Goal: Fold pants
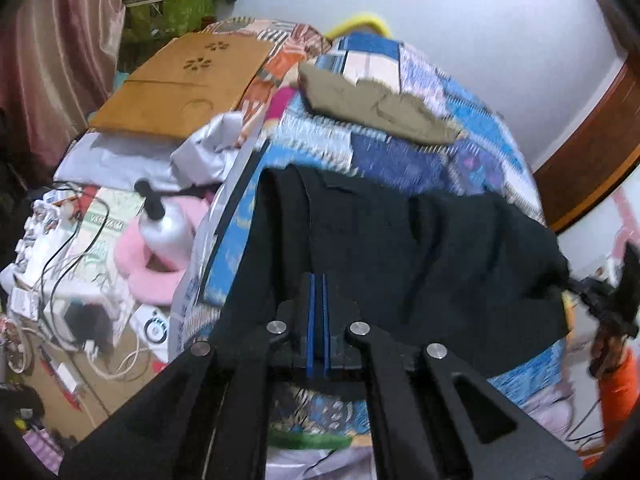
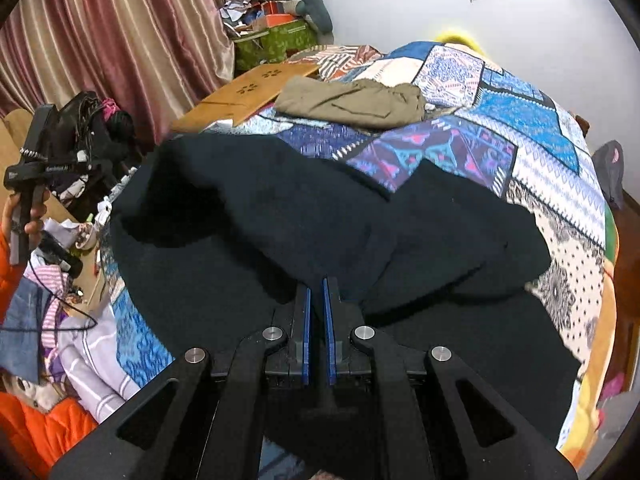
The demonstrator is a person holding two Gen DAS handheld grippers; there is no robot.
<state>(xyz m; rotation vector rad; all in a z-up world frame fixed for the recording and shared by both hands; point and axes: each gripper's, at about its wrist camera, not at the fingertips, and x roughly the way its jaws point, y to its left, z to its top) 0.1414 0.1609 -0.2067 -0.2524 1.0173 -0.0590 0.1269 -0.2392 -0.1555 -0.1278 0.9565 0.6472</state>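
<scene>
Black pants [image 1: 400,248] lie spread on a patchwork quilt [image 1: 420,160], also in the right wrist view [image 2: 320,232], where one part lies folded over another. My left gripper [image 1: 319,280] is shut on the near edge of the black pants. My right gripper [image 2: 316,284] has its blue pads nearly together with black fabric between them, shut on the pants' near edge. The right gripper also shows at the right edge of the left wrist view [image 1: 608,300], and the left gripper at the left of the right wrist view [image 2: 36,168].
Folded olive pants [image 2: 352,102] lie farther back on the quilt [image 2: 520,120]. A wooden lap board [image 1: 180,84] lies at the back left. Left of the bed are a white bottle [image 1: 164,224], a pink cushion [image 1: 160,276], cables and clutter. Curtains [image 2: 100,40] hang at the left.
</scene>
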